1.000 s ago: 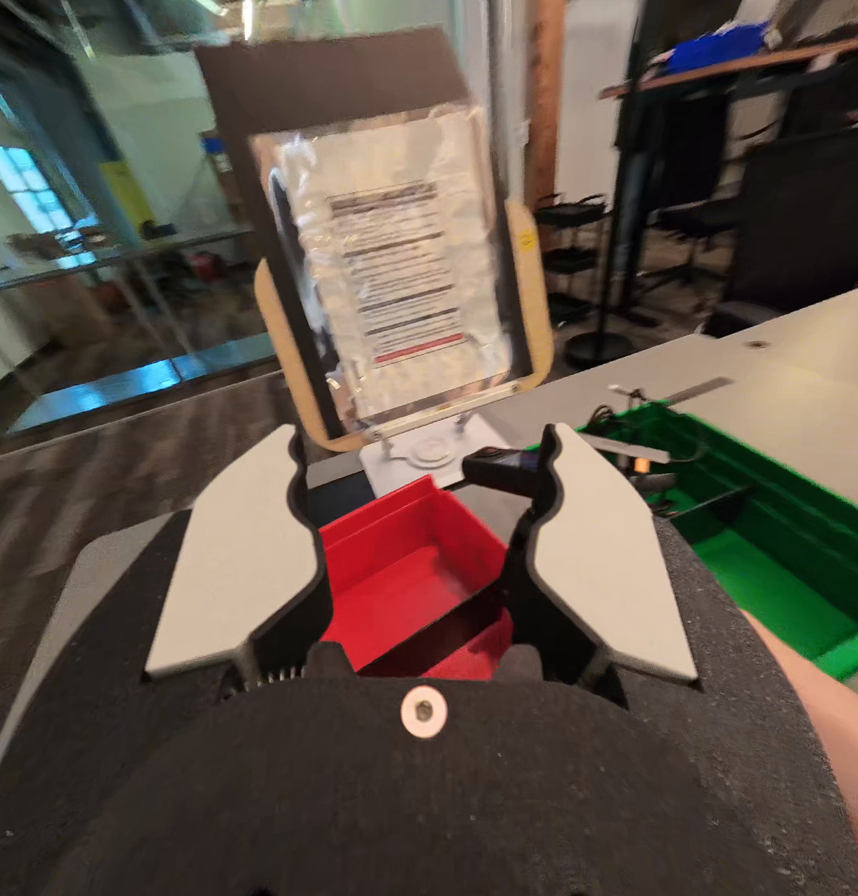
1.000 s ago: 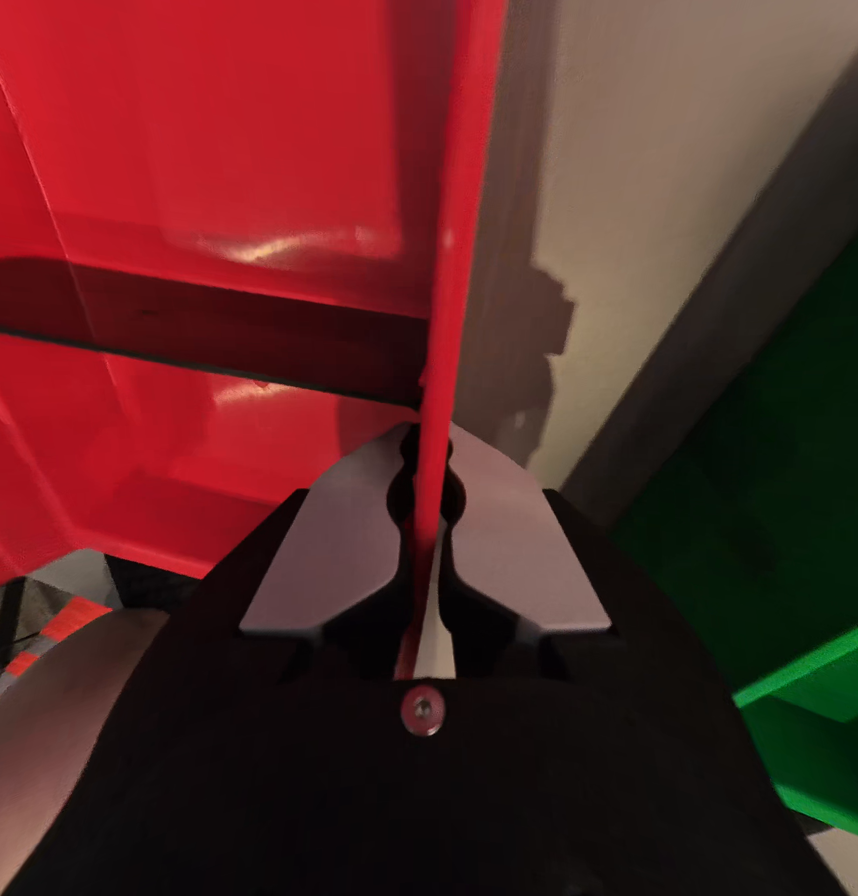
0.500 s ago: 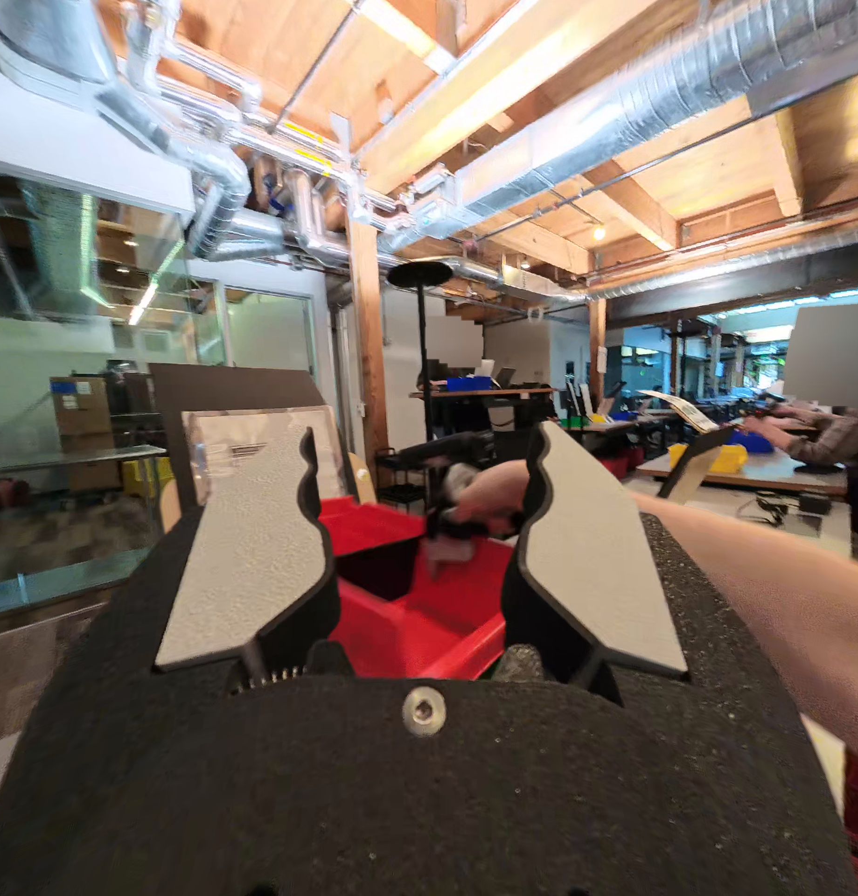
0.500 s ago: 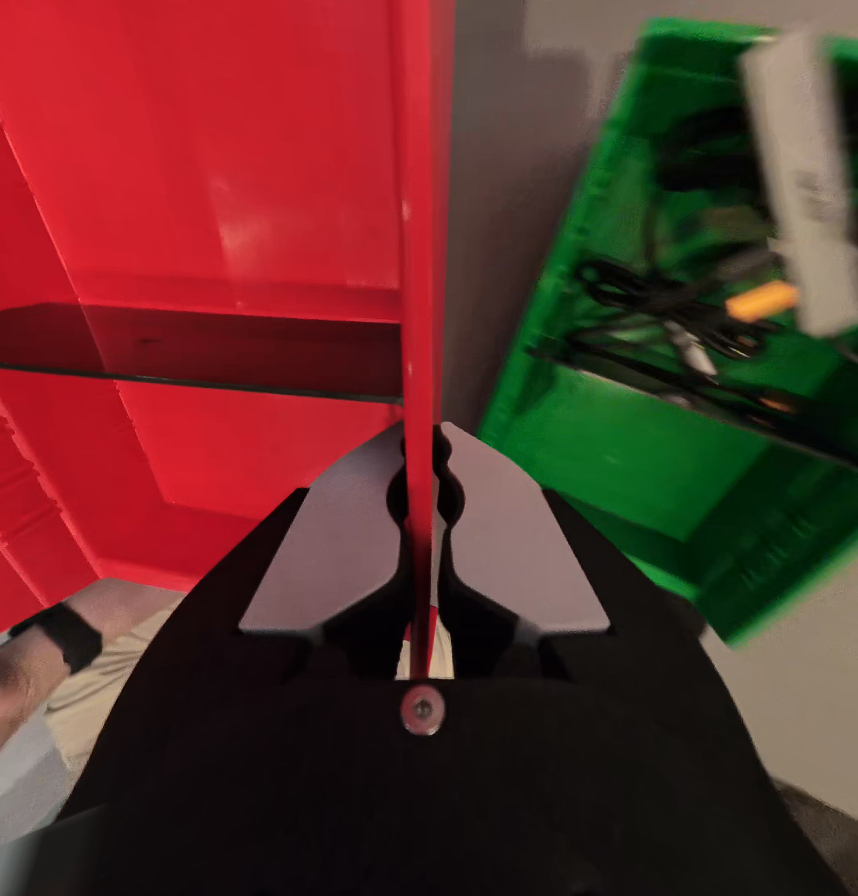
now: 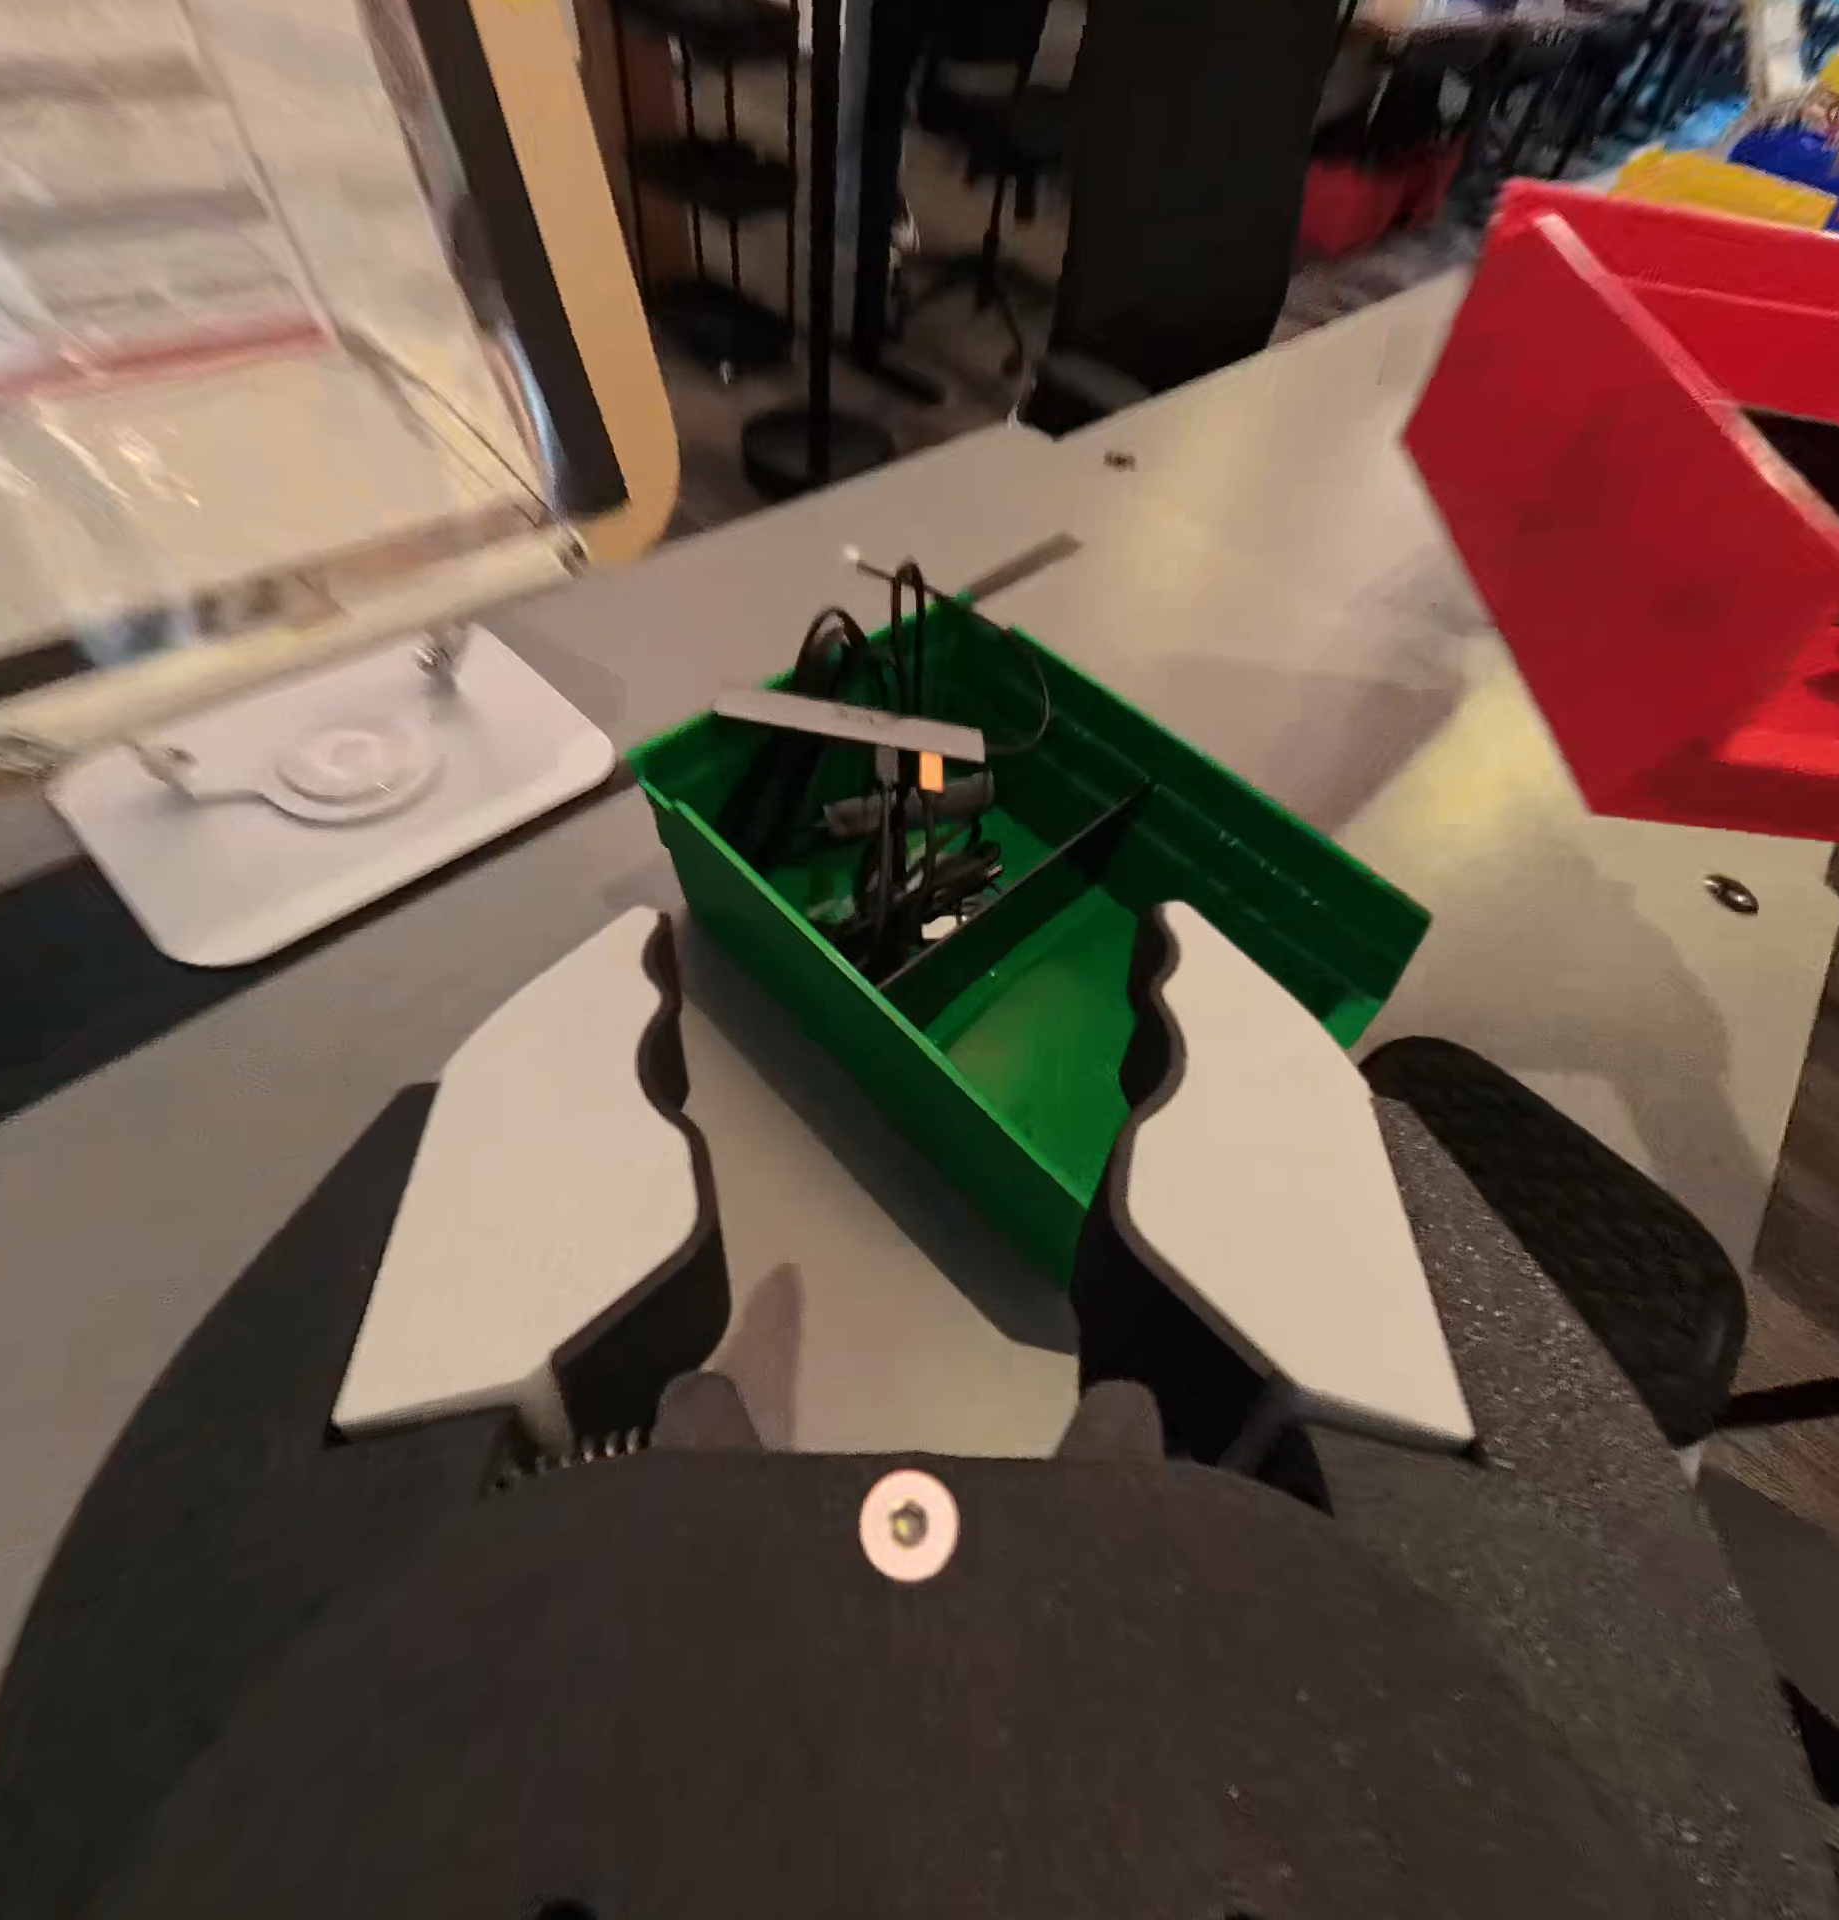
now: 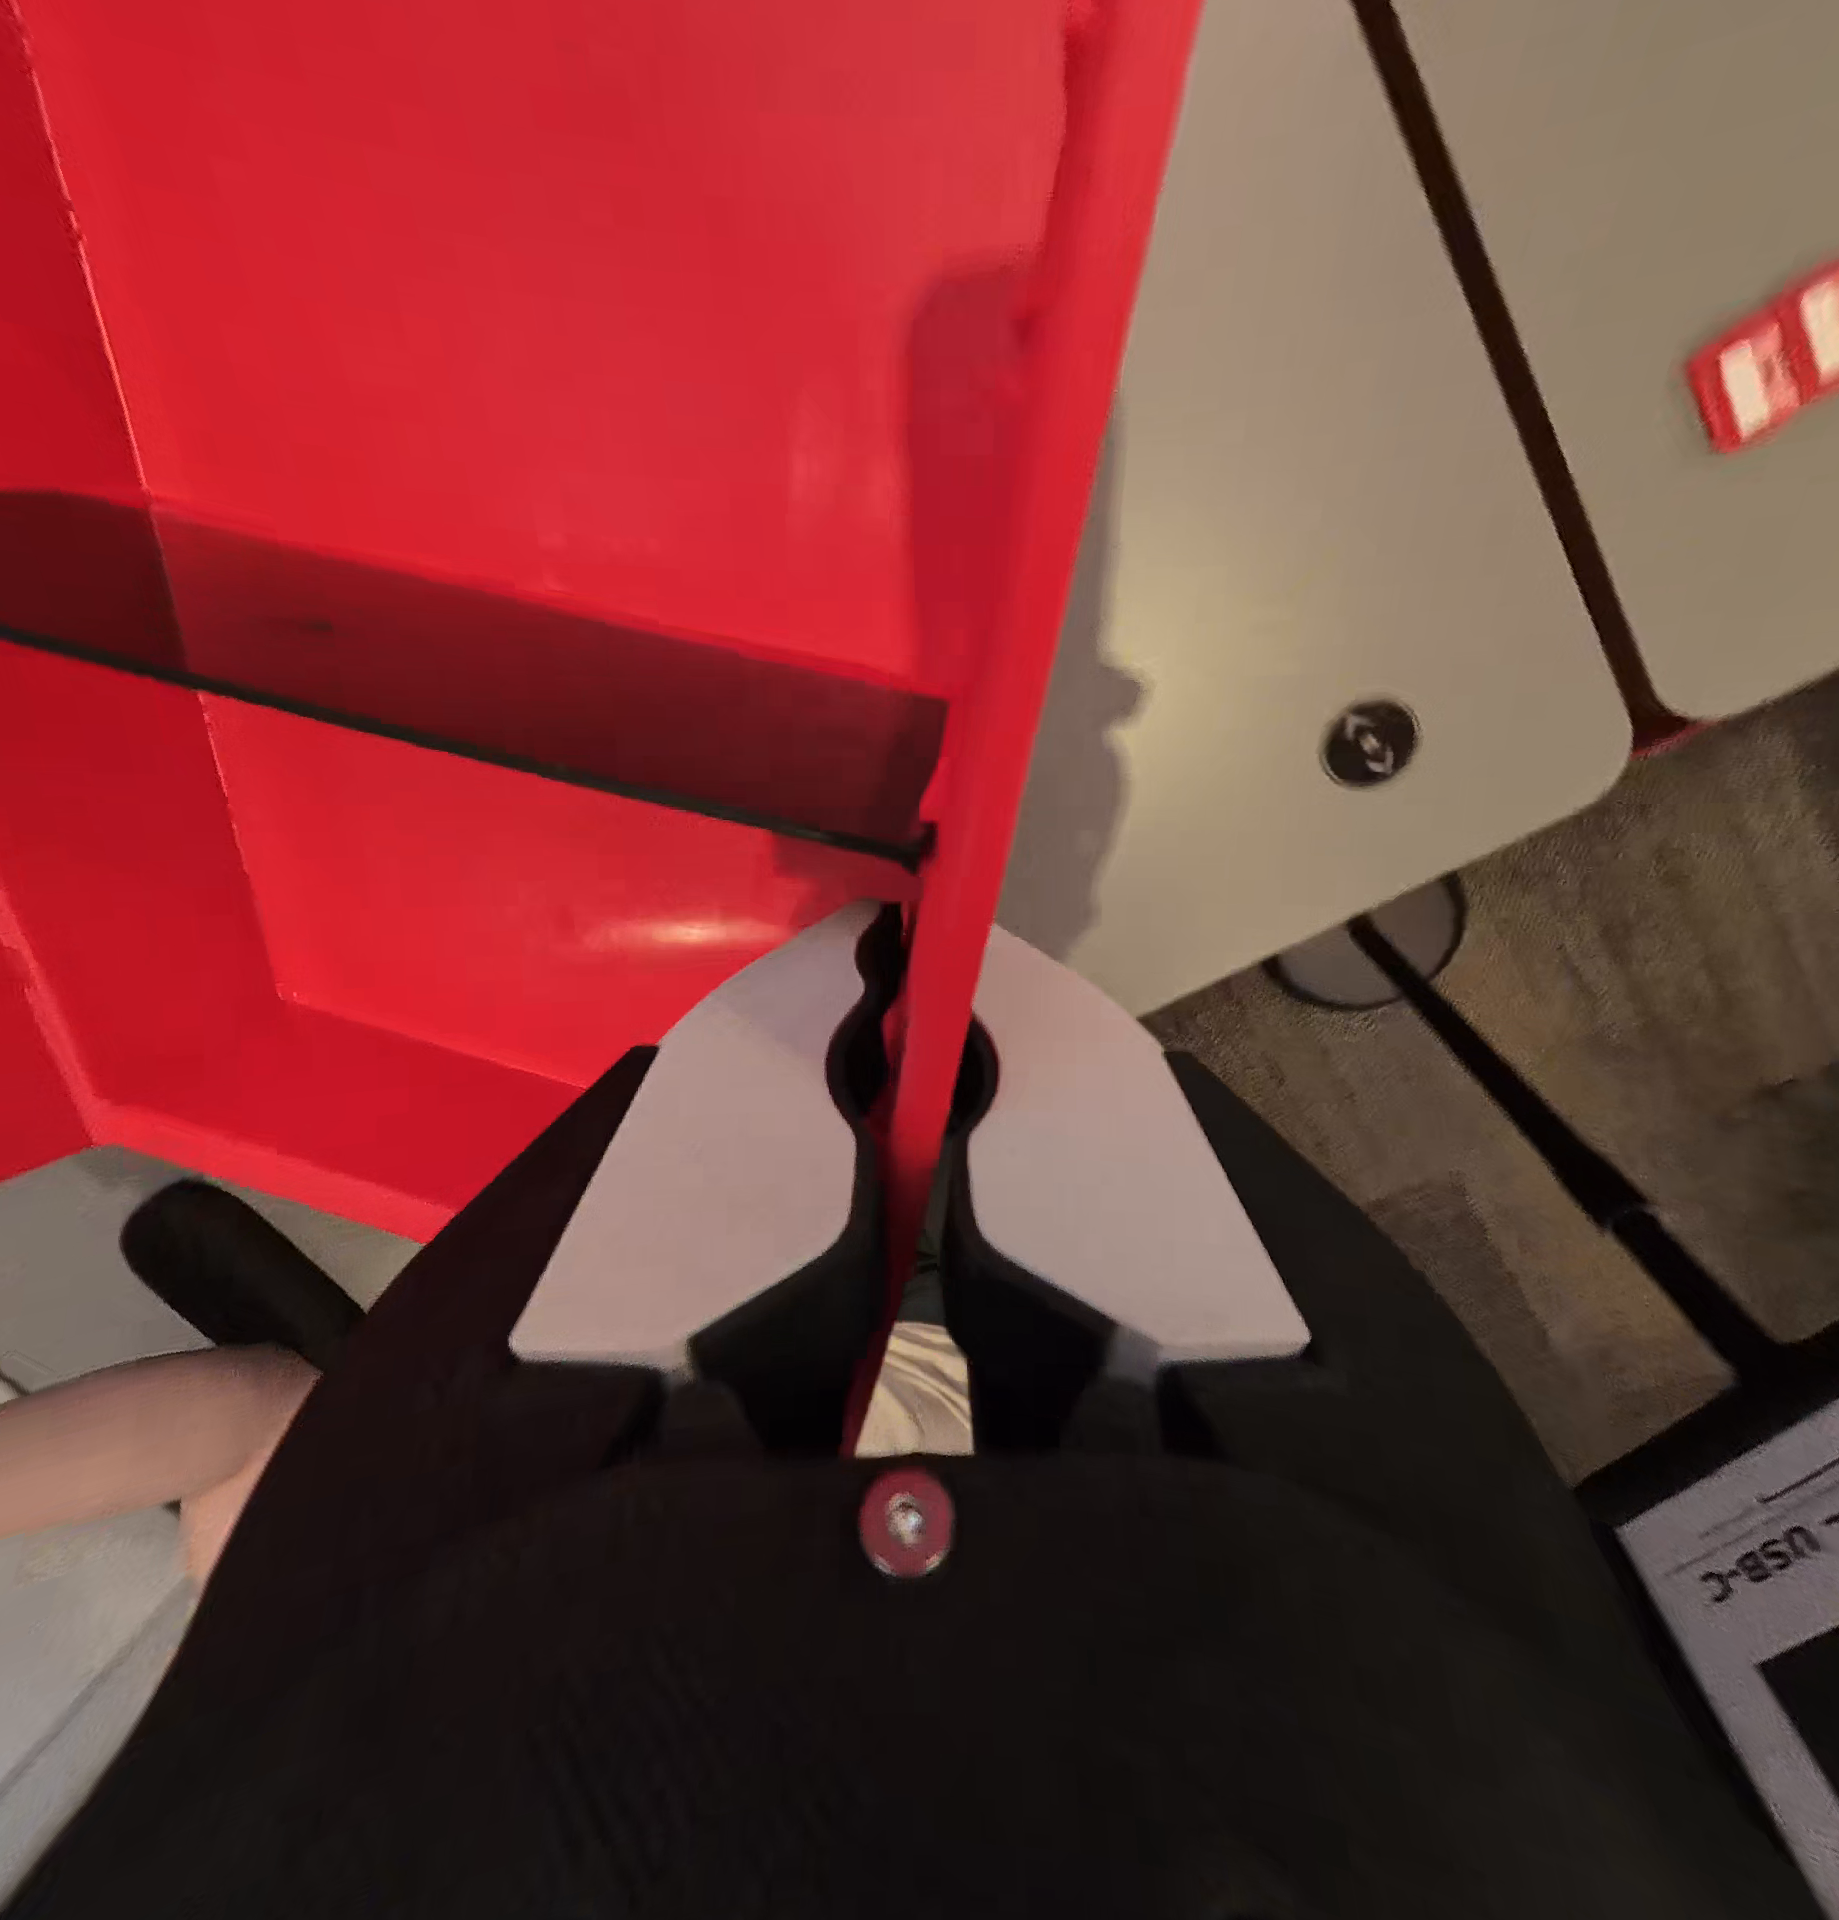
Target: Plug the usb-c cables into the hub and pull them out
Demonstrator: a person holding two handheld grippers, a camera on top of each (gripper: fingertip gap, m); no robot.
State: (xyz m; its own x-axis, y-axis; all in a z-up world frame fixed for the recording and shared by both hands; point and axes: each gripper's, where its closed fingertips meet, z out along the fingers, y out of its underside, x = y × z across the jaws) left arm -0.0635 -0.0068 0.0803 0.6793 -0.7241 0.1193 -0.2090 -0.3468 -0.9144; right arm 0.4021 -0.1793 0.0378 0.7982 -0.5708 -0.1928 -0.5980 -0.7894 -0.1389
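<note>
A green bin (image 5: 873, 1049) stands on the grey table (image 5: 1310, 644). In its far compartment lie tangled black usb-c cables (image 5: 899, 842) and a flat grey hub (image 5: 847, 722) resting across the rim. My left gripper (image 5: 904, 935) is open and empty, just in front of the green bin and above the table. My right gripper (image 6: 910, 935) is shut on the side wall of a red bin (image 6: 582, 416) and holds it in the air. The red bin (image 5: 1642, 520) also shows at the upper right of the left wrist view. It has a black divider (image 6: 479, 696) and looks empty.
A clear sign holder on a white base (image 5: 343, 769) stands at the left of the table. The table's corner and carpet floor (image 6: 1673, 1039) lie below the red bin. A printed sheet (image 6: 1777, 1621) is at the lower right. A person's arm (image 6: 115, 1423) shows at the lower left. About 50 cm separates my left fingertips from my right. The flat grey hub (image 5: 847, 722) is closer to my left gripper, around 25 cm from its tips; the right tips are 45 cm off.
The left view swung up toward the ceiling, then down onto the green bin. The right gripper has carried the red bin up and to the right, past the table's edge.
</note>
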